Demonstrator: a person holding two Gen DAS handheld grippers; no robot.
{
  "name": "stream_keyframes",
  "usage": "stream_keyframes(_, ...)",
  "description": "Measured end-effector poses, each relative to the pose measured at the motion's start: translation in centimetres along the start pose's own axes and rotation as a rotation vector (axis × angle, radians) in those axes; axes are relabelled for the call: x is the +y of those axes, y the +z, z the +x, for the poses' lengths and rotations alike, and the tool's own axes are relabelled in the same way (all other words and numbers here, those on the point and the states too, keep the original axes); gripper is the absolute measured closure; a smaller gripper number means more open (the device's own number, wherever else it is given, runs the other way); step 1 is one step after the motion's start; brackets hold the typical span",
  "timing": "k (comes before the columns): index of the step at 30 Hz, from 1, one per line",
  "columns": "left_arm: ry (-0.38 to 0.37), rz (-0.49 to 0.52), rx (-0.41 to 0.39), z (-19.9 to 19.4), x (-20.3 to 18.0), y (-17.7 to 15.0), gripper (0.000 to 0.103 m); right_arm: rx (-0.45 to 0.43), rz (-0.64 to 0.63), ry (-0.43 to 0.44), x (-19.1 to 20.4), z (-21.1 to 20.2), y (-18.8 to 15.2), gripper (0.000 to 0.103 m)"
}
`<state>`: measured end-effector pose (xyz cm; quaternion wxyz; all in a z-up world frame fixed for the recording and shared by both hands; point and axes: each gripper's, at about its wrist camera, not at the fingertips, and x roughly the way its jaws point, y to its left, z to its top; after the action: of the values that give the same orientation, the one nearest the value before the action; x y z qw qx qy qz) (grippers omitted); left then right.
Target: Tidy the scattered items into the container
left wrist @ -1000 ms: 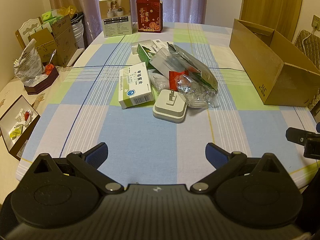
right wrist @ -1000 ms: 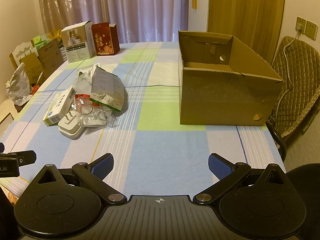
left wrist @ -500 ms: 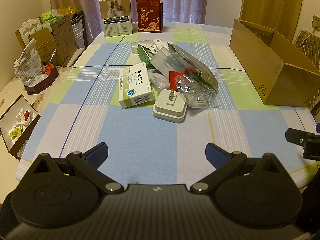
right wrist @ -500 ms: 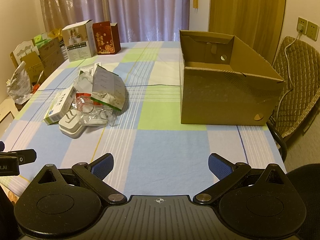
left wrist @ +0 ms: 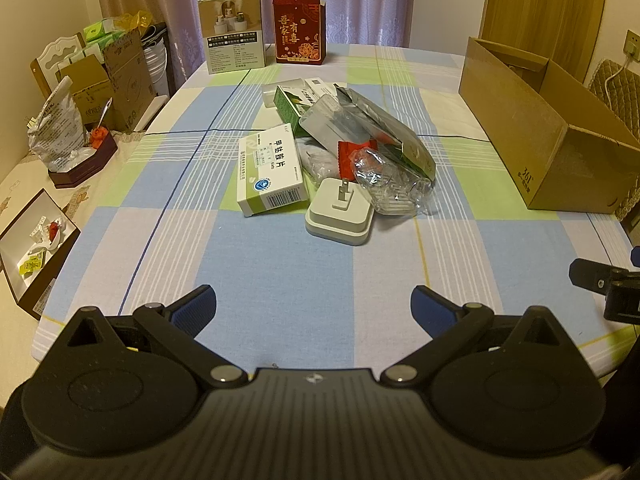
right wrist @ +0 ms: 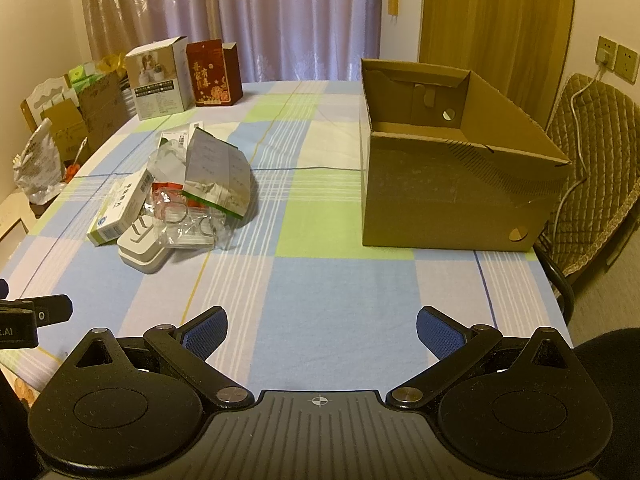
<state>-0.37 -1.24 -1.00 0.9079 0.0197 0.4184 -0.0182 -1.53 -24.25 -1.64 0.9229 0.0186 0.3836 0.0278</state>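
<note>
Heaped packets, medicine box [left wrist: 269, 171], white charger [left wrist: 340, 217], open cardboard box [right wrist: 452, 184] well apart

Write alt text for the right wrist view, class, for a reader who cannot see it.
An open, empty right gripper hovers over a checked tablecloth. Ahead on the left lies a pile of scattered items: a medicine box, a white plug adapter, a foil pouch and clear plastic packaging. To the right stands an open cardboard box.
</note>
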Motion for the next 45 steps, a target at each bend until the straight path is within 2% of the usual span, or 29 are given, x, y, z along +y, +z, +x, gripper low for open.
stream_keyframes(14,-0.018,-0.015,0.005,0.0,0.1,0.1,0.001,0.012,-0.011,0.0,0.1,-0.1,0.2,0.0)
stream_keyframes(22,-0.045,-0.088,-0.003,0.0,2.1,1.8,0.001,-0.112,-0.133,0.09,2.7,-1.7,1.3,0.0)
stream_keyframes(24,-0.039,-0.062,-0.011,0.3,2.5,2.4,0.001,-0.135,-0.141,0.11,3.1,-1.5,1.6,0.0)
stream_keyframes(29,-0.035,0.09,-0.018,2.2,2.8,3.9,0.001,-0.099,-0.169,0.142,3.9,0.9,2.8,0.0)
stream_keyframes(33,-0.109,0.195,0.012,4.5,2.7,4.8,0.002,-0.058,-0.182,0.18,4.1,2.7,3.1,0.0)
stream_keyframes(37,-0.189,0.251,0.038,7.4,1.9,5.1,0.009,-0.02,-0.163,0.205,4.1,4.6,3.2,0.0)
stream_keyframes(43,-0.201,0.334,0.034,11.4,0.6,5.0,0.013,0.021,-0.179,0.197,4.4,7.3,3.2,0.0)
stream_keyframes(45,-0.2,0.337,0.048,12.7,0.5,5.2,0.017,0.028,-0.186,0.184,4.3,8.0,3.2,0.0)
